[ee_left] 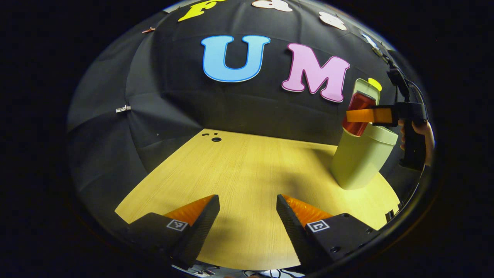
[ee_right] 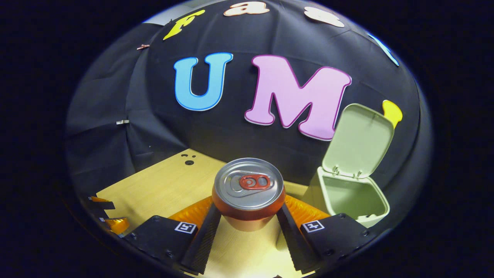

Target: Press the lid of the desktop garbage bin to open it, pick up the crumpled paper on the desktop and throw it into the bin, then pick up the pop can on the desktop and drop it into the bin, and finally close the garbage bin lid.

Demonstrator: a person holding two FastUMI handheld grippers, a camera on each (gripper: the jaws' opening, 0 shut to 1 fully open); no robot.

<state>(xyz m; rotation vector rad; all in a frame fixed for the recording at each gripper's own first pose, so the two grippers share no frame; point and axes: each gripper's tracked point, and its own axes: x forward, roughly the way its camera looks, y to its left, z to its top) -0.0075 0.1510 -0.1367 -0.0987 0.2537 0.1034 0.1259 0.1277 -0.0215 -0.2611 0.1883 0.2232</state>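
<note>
A red pop can (ee_right: 249, 193) with a silver top stands upright between my right gripper's (ee_right: 249, 211) fingers, which are shut on its sides and hold it up off the wooden table (ee_right: 162, 189). The pale green garbage bin (ee_right: 347, 197) stands just to its right with its lid (ee_right: 359, 141) swung up and open. In the left gripper view the can (ee_left: 359, 114) hangs tilted at the bin's (ee_left: 362, 158) mouth, in front of the raised lid (ee_left: 366, 90), held by the right gripper (ee_left: 370, 115). My left gripper (ee_left: 248, 216) hovers open over the table, left of the bin, holding nothing.
A hand (ee_left: 422, 131) grips the right gripper's handle behind the bin. Small holes (ee_left: 216, 139) mark the table's far left corner. The left gripper's fingers (ee_right: 104, 214) show at the far left edge of the right gripper view. Black cloth walls close the back and left.
</note>
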